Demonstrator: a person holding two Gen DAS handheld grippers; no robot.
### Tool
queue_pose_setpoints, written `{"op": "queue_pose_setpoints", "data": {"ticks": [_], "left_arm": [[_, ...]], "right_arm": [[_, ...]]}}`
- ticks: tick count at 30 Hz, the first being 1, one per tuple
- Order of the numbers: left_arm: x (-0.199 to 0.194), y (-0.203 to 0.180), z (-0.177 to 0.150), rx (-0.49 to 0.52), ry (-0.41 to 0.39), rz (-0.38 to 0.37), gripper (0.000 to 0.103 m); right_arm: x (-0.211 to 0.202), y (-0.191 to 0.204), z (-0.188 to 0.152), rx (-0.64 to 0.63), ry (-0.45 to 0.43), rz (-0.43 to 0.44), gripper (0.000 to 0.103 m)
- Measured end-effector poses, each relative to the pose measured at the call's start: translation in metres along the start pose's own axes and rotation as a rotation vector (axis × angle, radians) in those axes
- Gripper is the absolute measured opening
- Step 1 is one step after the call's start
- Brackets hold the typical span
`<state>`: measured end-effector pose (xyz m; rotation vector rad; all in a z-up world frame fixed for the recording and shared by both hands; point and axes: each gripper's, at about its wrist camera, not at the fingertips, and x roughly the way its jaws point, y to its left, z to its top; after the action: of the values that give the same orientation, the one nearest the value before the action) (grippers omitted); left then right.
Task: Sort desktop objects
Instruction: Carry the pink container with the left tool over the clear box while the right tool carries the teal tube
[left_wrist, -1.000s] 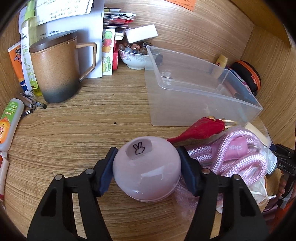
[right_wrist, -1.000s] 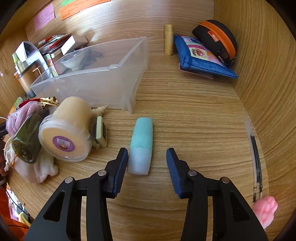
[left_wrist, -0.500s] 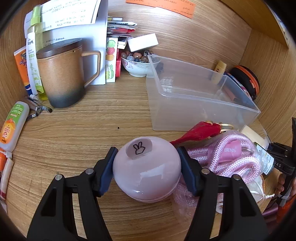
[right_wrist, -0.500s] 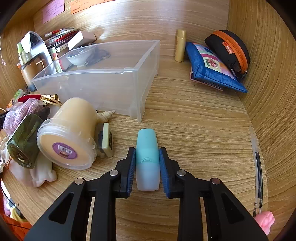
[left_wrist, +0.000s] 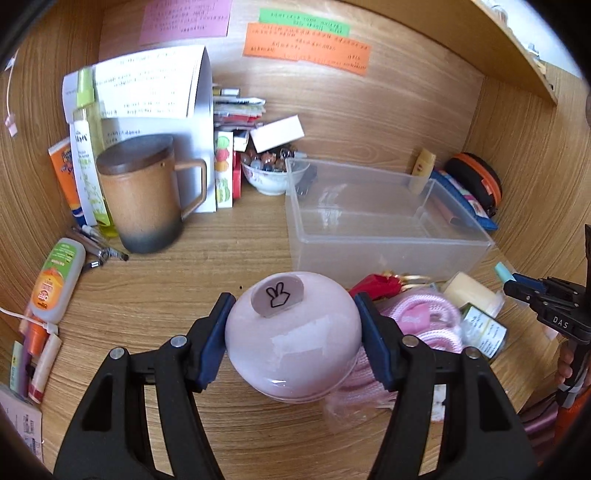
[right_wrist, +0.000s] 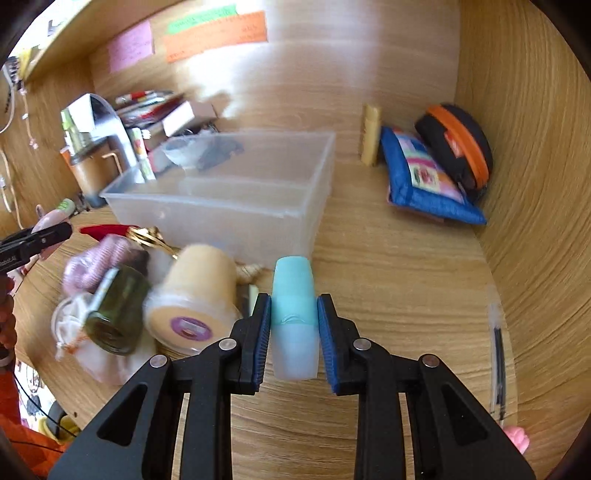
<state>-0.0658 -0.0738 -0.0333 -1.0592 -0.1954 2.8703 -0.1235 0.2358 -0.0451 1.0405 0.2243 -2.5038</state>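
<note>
Nearest the lens, the left gripper (left_wrist: 293, 332) clamps a round pink case (left_wrist: 293, 343) with a rabbit sticker, its pads pressed on both flanks and the case clear of the desk (left_wrist: 166, 288). The right gripper (right_wrist: 294, 332) has just been closing and now pinches a small teal-capped bottle (right_wrist: 294, 317) between narrow jaws, also carried above the wood. Judging by how things lie, the sort is barely begun: the clear plastic bin (left_wrist: 388, 236) beyond both grippers looks empty, and each held item has yet to be set down in it. Just ahead and between the grippers sits the unsorted heap: a pink rope bundle (left_wrist: 424, 321), a red tassel piece (left_wrist: 376, 284), a cream tub (right_wrist: 195, 295) lying on its side and a dark green jar (right_wrist: 114, 314). These crowd the bin's near wall, so either load probably has to be lifted over them. Farther back stand a lidded brown mug (left_wrist: 144, 199), a bowl of beads (left_wrist: 269, 177), and at the right a blue pouch (right_wrist: 424, 181) and a black case with orange trim (right_wrist: 458, 144).
</note>
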Motion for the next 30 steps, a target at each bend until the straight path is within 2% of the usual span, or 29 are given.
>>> {"op": "queue_pose_setpoints", "data": {"ticks": [15, 30], "left_arm": [[-0.021, -0.023, 0.024, 0.027, -0.070, -0.042, 0.064], [-0.017, -0.047, 0.065, 0.125, -0.094, -0.051, 0.064]], "right_arm": [[-0.030, 0.026, 0.037, -0.084, -0.115, 0.050, 0.023], [-0.020, 0.034, 0.073, -0.150, -0.152, 0.081, 0.023]]}}
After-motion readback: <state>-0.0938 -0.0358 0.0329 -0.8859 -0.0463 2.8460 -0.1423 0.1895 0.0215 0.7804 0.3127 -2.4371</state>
